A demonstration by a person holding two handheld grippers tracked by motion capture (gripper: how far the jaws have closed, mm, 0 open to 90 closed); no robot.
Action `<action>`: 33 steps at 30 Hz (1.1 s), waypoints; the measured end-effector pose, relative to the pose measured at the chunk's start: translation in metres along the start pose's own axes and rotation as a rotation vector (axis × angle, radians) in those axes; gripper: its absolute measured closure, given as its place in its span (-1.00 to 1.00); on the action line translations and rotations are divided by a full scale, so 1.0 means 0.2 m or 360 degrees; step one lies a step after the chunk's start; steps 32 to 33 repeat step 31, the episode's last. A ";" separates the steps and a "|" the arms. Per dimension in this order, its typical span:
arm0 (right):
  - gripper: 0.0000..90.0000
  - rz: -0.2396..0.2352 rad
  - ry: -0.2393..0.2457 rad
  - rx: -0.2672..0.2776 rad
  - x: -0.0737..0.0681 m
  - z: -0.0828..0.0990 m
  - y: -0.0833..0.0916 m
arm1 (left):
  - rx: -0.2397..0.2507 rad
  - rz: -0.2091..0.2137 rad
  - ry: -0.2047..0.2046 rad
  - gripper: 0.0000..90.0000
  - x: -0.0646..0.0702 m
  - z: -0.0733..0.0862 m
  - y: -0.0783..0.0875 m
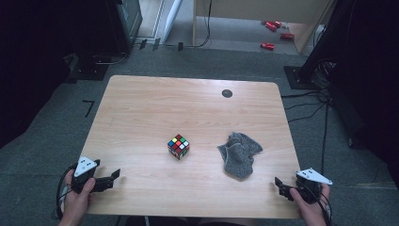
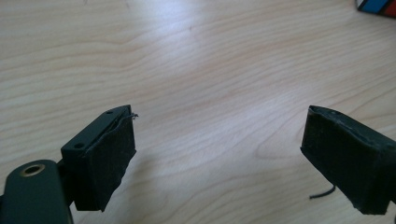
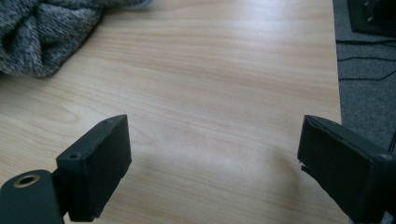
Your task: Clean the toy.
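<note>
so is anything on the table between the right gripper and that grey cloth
Nothing visible. The right gripper sits at the table's near right corner, jaws open, with bare wood up to the grey cloth. The cube lies off to the cloth's left.

You find no readable text, label, brand, number or sign anywhere in these views. The cube [image 1: 179, 146] carries only plain coloured squares, with no letters or logo that can be made out.
</note>
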State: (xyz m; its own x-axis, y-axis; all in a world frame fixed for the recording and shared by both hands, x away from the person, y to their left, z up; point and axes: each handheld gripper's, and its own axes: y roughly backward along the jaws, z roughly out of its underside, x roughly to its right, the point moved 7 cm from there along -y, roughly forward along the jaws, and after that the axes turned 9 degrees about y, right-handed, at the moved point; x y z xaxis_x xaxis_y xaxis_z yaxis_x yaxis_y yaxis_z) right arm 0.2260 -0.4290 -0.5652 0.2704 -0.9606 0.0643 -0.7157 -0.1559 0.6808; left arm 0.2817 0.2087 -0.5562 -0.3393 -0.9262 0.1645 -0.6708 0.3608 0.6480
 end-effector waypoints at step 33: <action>-0.81 -0.0003 0.0046 -0.0013 -0.01 0.04 -0.02 | -0.0142 -0.0002 -0.0143 -0.80 0.03 0.04 -0.05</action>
